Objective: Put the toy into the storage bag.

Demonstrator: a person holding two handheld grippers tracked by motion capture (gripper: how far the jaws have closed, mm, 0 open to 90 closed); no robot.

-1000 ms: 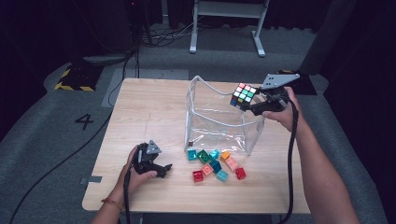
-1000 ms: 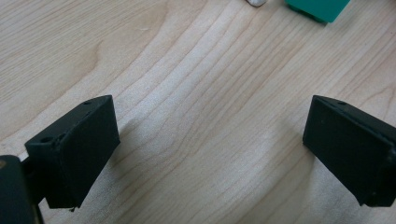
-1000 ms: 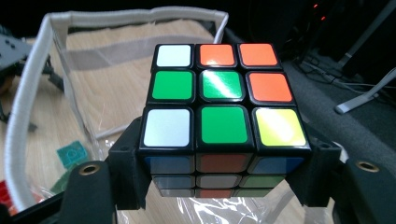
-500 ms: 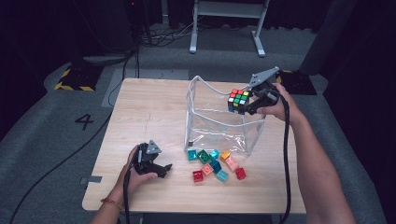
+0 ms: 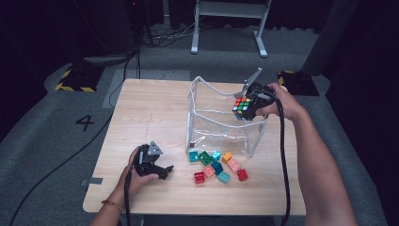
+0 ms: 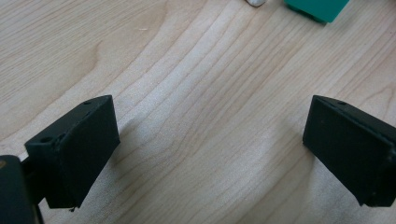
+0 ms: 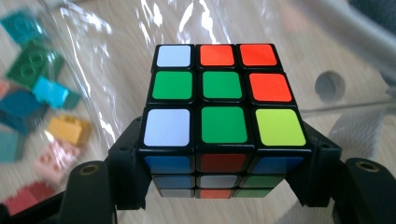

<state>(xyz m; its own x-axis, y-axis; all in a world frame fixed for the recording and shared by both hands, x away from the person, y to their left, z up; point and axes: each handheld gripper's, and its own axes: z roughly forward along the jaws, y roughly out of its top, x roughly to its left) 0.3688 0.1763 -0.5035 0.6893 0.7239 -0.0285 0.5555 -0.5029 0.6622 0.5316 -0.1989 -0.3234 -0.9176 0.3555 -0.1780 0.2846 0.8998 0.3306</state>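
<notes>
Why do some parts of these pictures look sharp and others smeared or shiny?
In the right gripper view the puzzle cube is crisp, the toy bricks behind the clear bag are blurred, and the plastic shows white glare. In the left gripper view the wood grain is sharp. The high view has a lit table and dark surroundings.

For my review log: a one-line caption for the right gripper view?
Right gripper clamps a scrambled puzzle cube above the clear bag.

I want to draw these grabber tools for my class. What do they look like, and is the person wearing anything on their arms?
Both are black. The left gripper has two blocky, flat-faced black fingers and a grey three-cornered plate on top. The right gripper has a grey plate too, and small round holes near its jaws. A black cable trails from each. The arms are bare, with a thin bracelet on the left wrist.
</notes>
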